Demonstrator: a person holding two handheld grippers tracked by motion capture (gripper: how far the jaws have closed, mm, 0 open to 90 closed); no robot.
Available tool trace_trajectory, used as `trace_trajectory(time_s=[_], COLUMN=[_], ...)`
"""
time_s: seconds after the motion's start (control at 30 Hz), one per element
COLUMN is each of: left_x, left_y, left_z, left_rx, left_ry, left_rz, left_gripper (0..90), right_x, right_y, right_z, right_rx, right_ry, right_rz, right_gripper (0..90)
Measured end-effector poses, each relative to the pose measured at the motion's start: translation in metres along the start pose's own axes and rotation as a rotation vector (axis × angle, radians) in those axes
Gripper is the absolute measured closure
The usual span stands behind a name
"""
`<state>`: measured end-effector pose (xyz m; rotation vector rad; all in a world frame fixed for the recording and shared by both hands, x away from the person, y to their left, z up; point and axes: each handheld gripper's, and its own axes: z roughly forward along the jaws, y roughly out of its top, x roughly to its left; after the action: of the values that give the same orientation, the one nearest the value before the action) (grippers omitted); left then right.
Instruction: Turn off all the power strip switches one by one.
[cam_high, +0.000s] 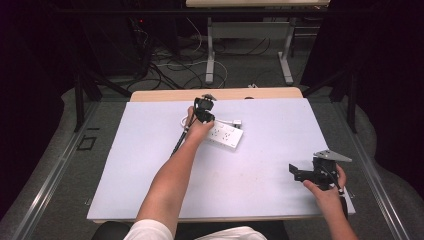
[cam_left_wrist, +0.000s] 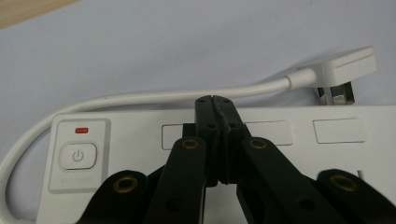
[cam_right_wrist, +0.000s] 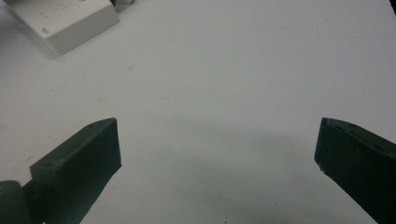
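A white power strip (cam_high: 226, 135) lies flat on the pale mat, a little beyond its middle. Its white cable (cam_left_wrist: 140, 97) loops round the far side and ends in a white plug (cam_left_wrist: 345, 69) lying next to it. My left gripper (cam_high: 207, 120) is over the strip's left half. Seen from the left gripper view, the left gripper (cam_left_wrist: 215, 100) has its jaws pressed together, tips by the strip's far edge near the cable, nothing visible between them. The strip's power button (cam_left_wrist: 78, 155) sits left of them. My right gripper (cam_high: 295, 172) hovers open near the front right corner; the right gripper (cam_right_wrist: 217, 154) holds nothing.
The pale mat (cam_high: 150, 165) covers most of a wooden table (cam_high: 165, 95). A corner of the power strip (cam_right_wrist: 65, 21) shows far up left in the right gripper view. Beyond the table are desk legs (cam_high: 210, 55) and floor cables (cam_high: 170, 65).
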<state>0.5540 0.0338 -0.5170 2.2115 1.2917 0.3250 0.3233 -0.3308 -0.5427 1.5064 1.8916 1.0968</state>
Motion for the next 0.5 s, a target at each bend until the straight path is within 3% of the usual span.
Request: trace_trajectory(time_s=[0.5], left_x=[-0.0014], left_y=[0.0001], left_z=[0.0003], left_rx=[0.000], left_ry=[0.004], left_rz=[0.010], left_gripper=[90.0], right_x=[0.0002], right_y=[0.0002], right_z=[-0.0002], right_rx=[-0.002], right_ry=[0.002], right_rz=[-0.003], right_gripper=[0.0])
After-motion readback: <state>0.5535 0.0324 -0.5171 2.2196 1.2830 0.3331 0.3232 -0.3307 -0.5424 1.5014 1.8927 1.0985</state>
